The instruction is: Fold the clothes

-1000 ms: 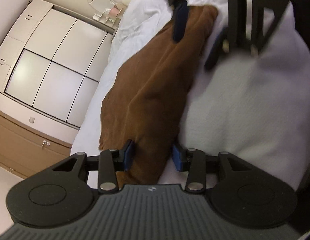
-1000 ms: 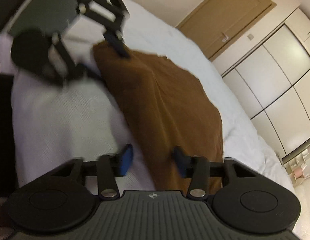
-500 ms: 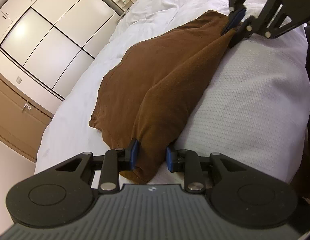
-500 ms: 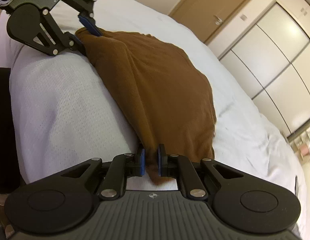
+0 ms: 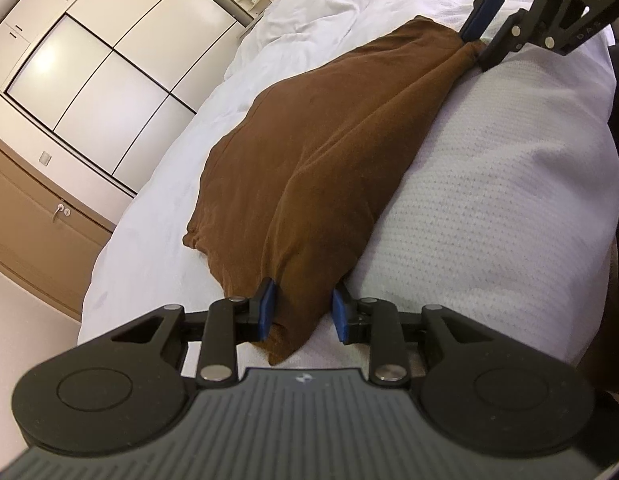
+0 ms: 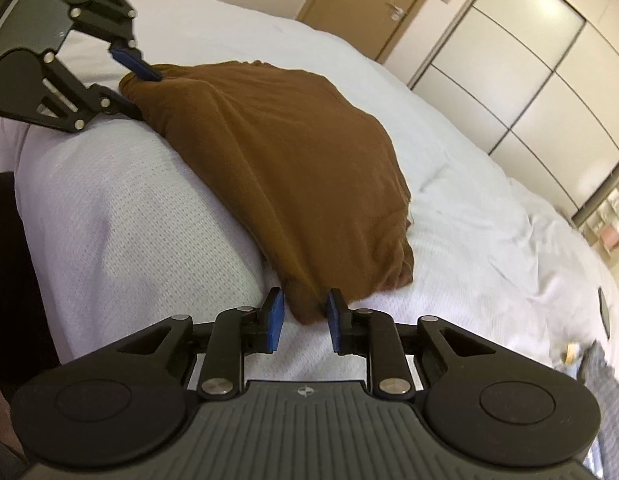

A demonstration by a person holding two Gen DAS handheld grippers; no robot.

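Bed (image 5: pixel 489 208), brown garment (image 5: pixel 309 168), seemingly unclamped.

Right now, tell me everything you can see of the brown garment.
The brown garment is plain, soft-looking cloth, folded over and rumpled, lying lengthwise on the white bed cover. Its far edge bunches loosely. One near corner lies between the parted fingers of the left gripper, the other between those of the right gripper. No print or label shows.
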